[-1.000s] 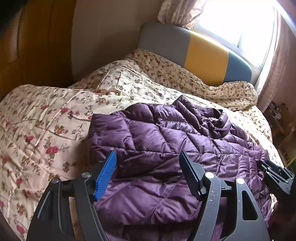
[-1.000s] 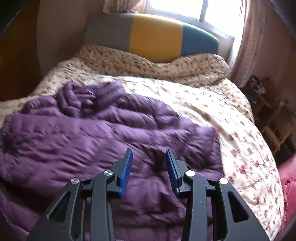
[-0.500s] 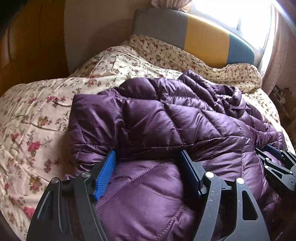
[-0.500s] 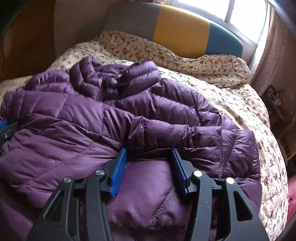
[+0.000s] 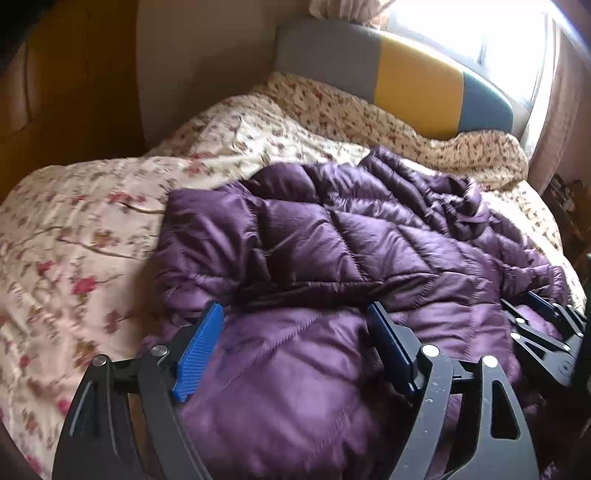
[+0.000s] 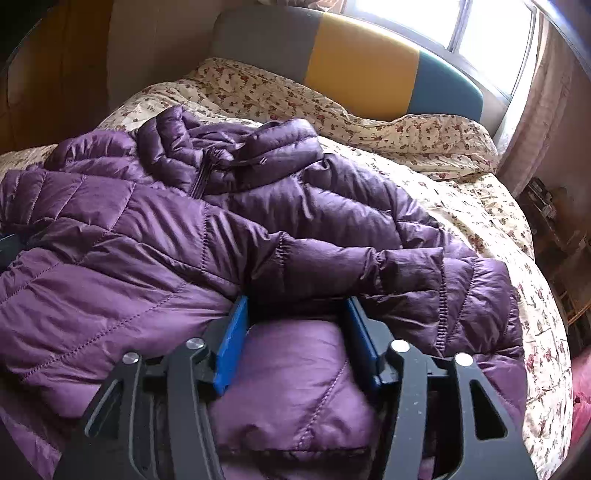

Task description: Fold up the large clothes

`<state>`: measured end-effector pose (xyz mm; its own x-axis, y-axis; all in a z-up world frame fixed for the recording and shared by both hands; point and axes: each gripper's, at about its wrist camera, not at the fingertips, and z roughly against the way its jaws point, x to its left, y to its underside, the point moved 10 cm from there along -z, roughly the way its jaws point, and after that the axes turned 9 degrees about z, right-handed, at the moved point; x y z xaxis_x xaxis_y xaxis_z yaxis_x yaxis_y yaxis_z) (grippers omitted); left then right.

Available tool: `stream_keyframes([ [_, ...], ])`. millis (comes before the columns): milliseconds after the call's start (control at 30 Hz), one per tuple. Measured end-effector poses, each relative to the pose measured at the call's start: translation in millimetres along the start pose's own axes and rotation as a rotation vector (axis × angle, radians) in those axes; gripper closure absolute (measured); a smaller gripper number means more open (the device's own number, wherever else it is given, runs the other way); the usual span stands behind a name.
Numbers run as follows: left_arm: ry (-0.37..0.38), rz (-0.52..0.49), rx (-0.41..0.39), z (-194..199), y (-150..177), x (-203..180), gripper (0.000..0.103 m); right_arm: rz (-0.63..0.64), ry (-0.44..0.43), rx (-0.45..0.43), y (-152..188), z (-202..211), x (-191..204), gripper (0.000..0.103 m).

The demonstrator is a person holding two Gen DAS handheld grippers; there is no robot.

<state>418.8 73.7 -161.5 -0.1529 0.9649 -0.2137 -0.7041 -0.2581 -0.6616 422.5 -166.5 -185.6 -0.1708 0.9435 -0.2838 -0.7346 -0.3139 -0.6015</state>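
The purple jacket (image 6: pixel 155 236) lies across the bed (image 6: pixel 480 206), hem at its near edge. Left gripper (image 5: pixel 295 347) and right gripper (image 6: pixel 295 332) are opening astride the puffy fold; released, it may spring undone.

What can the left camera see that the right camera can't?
Only the left camera shows the other gripper, the right gripper, at its edge, and the quilt's big flowers. Only the right camera shows the jacket's zipper and a sleeve lying across. Both show the purple jacket, the bed's headboard and the window.
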Motion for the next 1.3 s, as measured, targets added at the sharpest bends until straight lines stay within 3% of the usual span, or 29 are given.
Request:
stream_keyframes([
  [100, 0.020, -0.004, -0.048, 32, 2, 0, 0.024, -0.022, -0.015, -0.001, 1, 15, -8, 0.026],
  [267, 0.035, -0.025, -0.080, 75, 16, 4, 0.024, 0.020, -0.029, -0.012, 18, 50, -10, 0.022],
  [533, 0.033, -0.033, -0.082, 119, 57, 27, 0.024, 0.078, -0.031, 0.059, 84, 94, -18, 0.018],
  [900, -0.007, -0.029, -0.056, 151, 108, 66, 0.024, 0.059, -0.017, 0.142, 167, 128, -41, 0.018],
  [1133, -0.027, -0.027, -0.021, 161, 135, 89, 0.024, 0.056, -0.003, 0.164, 198, 150, -52, 0.016],
  [1300, 0.000, -0.021, 0.033, 167, 162, 97, 0.024, 0.046, -0.019, 0.180, 220, 166, -58, 0.015],
])
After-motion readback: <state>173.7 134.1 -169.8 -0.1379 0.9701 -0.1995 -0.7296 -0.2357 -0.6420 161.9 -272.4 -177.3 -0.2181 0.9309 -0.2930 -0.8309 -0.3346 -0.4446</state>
